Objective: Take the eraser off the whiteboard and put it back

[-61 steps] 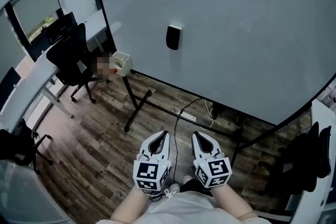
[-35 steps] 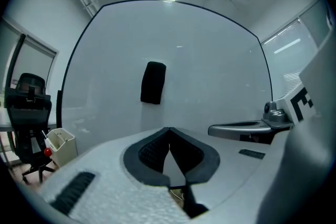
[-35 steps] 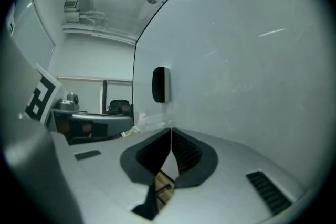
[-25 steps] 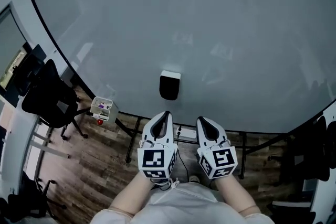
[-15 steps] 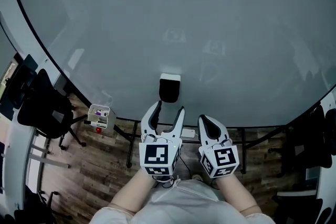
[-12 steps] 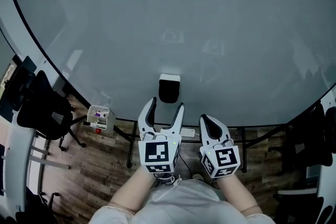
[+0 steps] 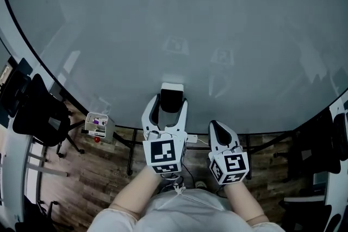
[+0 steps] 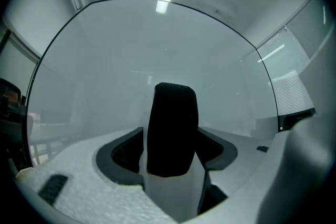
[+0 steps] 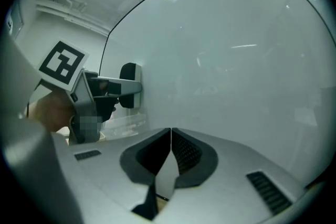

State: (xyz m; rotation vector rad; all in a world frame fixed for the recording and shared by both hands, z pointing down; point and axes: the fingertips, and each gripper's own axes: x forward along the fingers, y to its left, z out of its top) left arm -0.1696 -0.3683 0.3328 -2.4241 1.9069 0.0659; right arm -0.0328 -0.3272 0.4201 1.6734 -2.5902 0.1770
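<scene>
The black eraser with a white base sticks to the large whiteboard. My left gripper reaches level to the board, its jaws opening, one on each side of the eraser. In the left gripper view the eraser stands upright between the dark pads, which do not press on it. My right gripper hangs lower and to the right, shut and empty, short of the board. In the right gripper view the jaws meet, and the left gripper shows around the eraser.
A small white holder with markers hangs at the board's lower left. Black office chairs stand at the left, another dark chair at the right. The board's stand legs and a power strip lie on the wooden floor below.
The left gripper went from shut to wide open and moved forward and up until its jaws straddle the eraser. The right gripper stayed shut and barely shifted.
</scene>
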